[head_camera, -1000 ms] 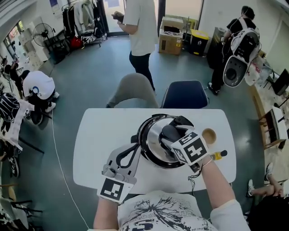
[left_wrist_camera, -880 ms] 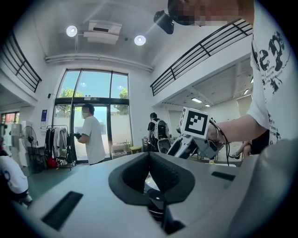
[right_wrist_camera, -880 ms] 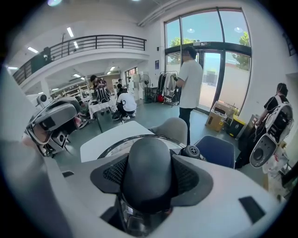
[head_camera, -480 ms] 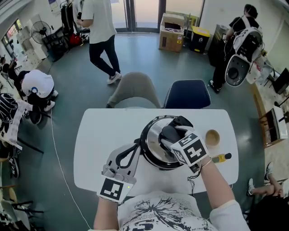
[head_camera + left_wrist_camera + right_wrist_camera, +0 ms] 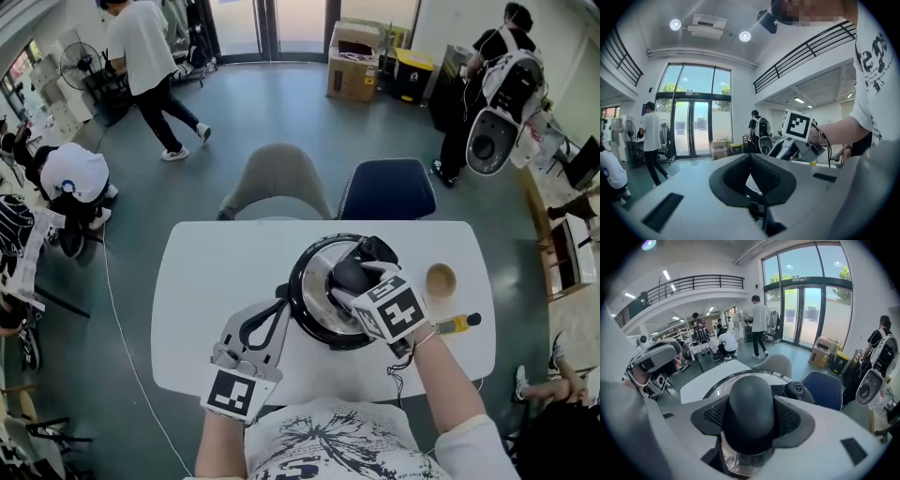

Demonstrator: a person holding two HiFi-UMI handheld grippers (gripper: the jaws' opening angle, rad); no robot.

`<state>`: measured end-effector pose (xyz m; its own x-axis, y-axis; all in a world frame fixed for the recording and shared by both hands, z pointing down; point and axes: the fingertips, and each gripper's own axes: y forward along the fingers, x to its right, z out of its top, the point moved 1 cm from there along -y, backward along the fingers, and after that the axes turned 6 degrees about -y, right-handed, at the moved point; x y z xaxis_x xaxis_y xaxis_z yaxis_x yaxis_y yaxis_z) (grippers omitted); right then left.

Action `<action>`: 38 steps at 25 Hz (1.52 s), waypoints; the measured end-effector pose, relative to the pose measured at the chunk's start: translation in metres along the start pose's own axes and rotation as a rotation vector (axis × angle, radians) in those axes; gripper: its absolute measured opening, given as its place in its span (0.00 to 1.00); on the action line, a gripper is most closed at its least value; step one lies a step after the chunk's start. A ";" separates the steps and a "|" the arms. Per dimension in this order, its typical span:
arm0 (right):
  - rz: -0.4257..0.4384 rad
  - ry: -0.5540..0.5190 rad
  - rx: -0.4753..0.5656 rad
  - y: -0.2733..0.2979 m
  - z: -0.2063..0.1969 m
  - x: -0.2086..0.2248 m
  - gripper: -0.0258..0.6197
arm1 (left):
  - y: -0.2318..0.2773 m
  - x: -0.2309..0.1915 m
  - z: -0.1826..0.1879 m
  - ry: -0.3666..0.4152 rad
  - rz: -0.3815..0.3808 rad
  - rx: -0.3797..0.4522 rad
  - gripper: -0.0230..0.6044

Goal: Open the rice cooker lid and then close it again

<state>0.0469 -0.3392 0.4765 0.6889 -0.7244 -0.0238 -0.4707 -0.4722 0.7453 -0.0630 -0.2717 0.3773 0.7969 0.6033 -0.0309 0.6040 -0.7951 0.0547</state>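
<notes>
Head view: passer-by [image 5: 145,66] now farther left; right gripper [image 5: 352,279] still on lid knob [image 5: 751,408].

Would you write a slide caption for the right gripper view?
Right gripper shut on the black knob of the lid, white table and blue chair beyond.

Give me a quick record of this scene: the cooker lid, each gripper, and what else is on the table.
Lid: shiny rice cooker lid, over the pot; seating unclear
Right gripper: shut on the lid's black knob
Left gripper: tips together, beside the lid's left edge
Table: white table; wooden cup; yellow-and-black tool
</notes>
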 end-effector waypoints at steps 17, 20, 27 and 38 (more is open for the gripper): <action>-0.090 -0.028 0.156 -0.040 0.014 0.003 0.50 | -0.013 0.027 0.013 0.018 -0.007 0.015 0.06; -0.118 -0.035 0.229 -0.063 0.021 0.002 0.38 | -0.017 0.034 0.019 0.014 -0.004 0.030 0.06; -0.157 -0.085 0.521 -0.122 0.025 -0.021 0.06 | -0.031 0.060 0.036 0.049 0.004 0.055 0.06; -0.210 -0.097 0.705 -0.176 -0.016 -0.049 0.06 | -0.057 0.098 0.045 0.044 0.025 0.045 0.06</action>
<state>0.1046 -0.2129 0.3570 0.7667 -0.6094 -0.2018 -0.5994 -0.7922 0.1148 -0.0183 -0.1702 0.3262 0.8111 0.5847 0.0134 0.5846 -0.8112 0.0095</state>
